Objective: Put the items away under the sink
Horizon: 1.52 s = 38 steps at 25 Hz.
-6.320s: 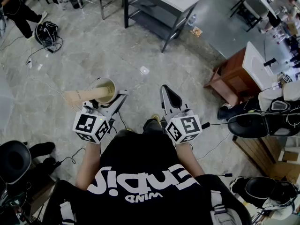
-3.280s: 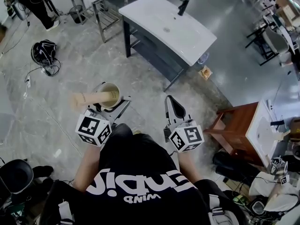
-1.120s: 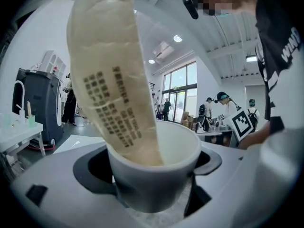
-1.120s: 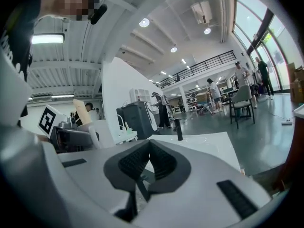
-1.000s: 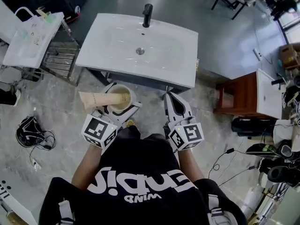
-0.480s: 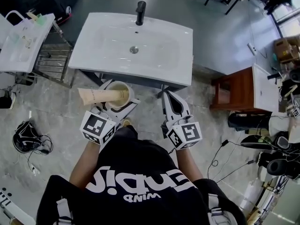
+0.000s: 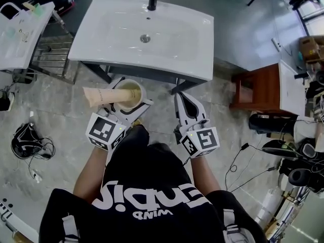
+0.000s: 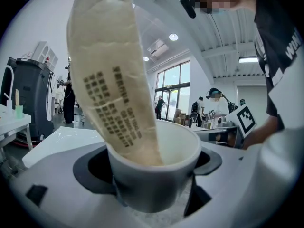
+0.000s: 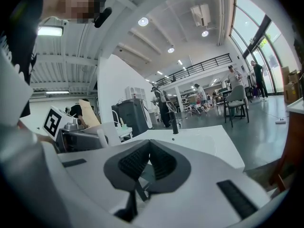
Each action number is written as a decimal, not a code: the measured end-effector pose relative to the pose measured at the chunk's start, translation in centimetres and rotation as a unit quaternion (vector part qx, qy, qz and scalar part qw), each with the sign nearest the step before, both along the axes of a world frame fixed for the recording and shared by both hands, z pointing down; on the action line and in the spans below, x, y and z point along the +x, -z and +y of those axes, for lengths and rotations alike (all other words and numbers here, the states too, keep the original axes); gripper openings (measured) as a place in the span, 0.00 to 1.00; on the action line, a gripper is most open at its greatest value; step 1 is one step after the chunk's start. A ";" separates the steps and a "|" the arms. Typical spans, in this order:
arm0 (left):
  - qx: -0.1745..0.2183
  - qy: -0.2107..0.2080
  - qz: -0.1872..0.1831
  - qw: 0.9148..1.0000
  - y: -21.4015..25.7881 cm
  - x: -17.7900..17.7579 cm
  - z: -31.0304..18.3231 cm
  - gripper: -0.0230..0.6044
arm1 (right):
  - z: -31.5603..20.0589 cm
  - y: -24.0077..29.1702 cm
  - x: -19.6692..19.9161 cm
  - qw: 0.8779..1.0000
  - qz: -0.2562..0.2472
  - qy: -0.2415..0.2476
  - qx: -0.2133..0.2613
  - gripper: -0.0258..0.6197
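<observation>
Head view: camera sits above the person and faces steeply down. Shoulders fill the bottom edge, the left tool and right tool sit mid-frame, and the white sink is at the top.

Left gripper view: looks along its tool's jaws, very close and tilted up toward the ceiling. The cup between the jaws fills the foreground.

Right gripper view: looks along its tool's closed jaws, forward over the sink top to the faucet.

Shared: the sink and faucet appear in the head and right gripper views. Each gripper view catches the other tool's marker cube at its inner side.
</observation>
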<state>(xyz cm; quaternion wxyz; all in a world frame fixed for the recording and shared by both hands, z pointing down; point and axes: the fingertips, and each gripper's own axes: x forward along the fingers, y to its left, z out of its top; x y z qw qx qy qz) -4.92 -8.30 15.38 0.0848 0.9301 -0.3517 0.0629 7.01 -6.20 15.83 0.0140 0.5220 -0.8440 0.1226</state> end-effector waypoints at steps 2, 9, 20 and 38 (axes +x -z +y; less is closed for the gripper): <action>-0.002 0.000 0.000 1.000 -1.1 0.0 -0.1 0.79 | 0.1 -1.1 -0.2 1.000 0.002 0.005 -0.003 0.07; -0.006 0.011 -0.001 1.000 -6.4 0.3 -0.7 0.79 | -0.1 -6.1 -0.3 1.000 0.009 0.021 -0.009 0.07; 0.012 0.027 -0.001 1.000 -16.0 2.5 -2.6 0.79 | -1.9 -15.6 2.2 0.999 0.012 0.030 0.013 0.07; 0.036 0.013 0.006 0.999 -31.9 3.0 -6.6 0.79 | -5.8 -31.7 2.3 0.998 0.018 0.019 0.058 0.07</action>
